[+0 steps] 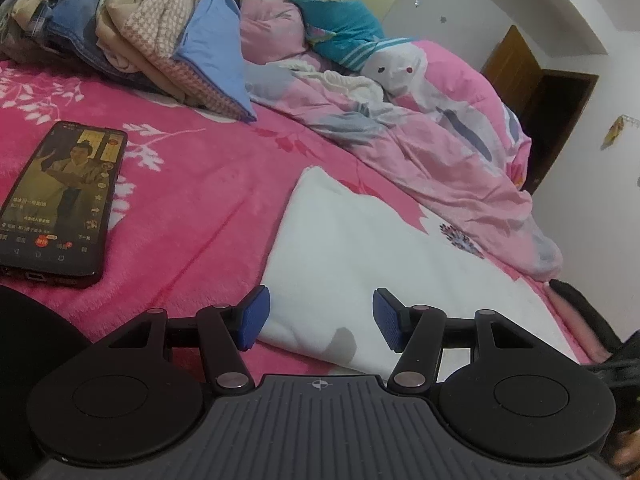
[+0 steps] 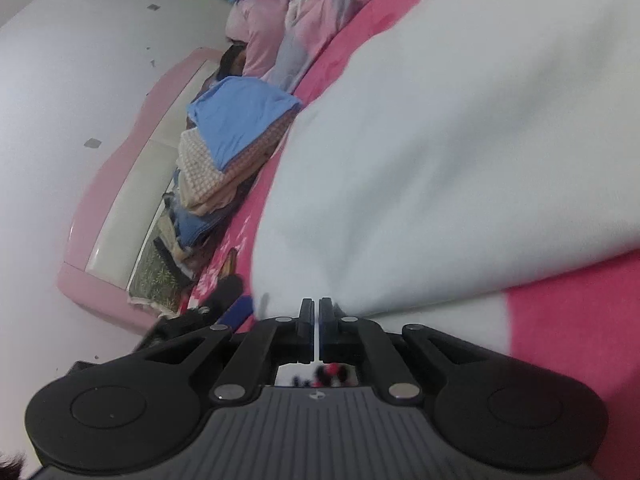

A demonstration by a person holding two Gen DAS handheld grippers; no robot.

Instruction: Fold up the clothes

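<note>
A white garment (image 1: 360, 248) lies spread on the pink floral blanket (image 1: 192, 184), with a small flower print near its far right edge. My left gripper (image 1: 319, 300) hovers open over the garment's near left corner, and nothing sits between its blue pads (image 1: 252, 316). In the right wrist view, which is rolled sideways, the white garment (image 2: 440, 140) fills most of the picture and its creases run toward my right gripper (image 2: 317, 302). That gripper is shut, with a thin strip of white fabric showing between its jaws.
A lit phone (image 1: 60, 200) lies on the blanket at the left. A pile of folded clothes (image 1: 160, 40) is stacked at the far left by the pink headboard (image 2: 120, 184). A rumpled pink duvet (image 1: 420, 128) covers the far right, with a dark doorway (image 1: 560, 120) beyond.
</note>
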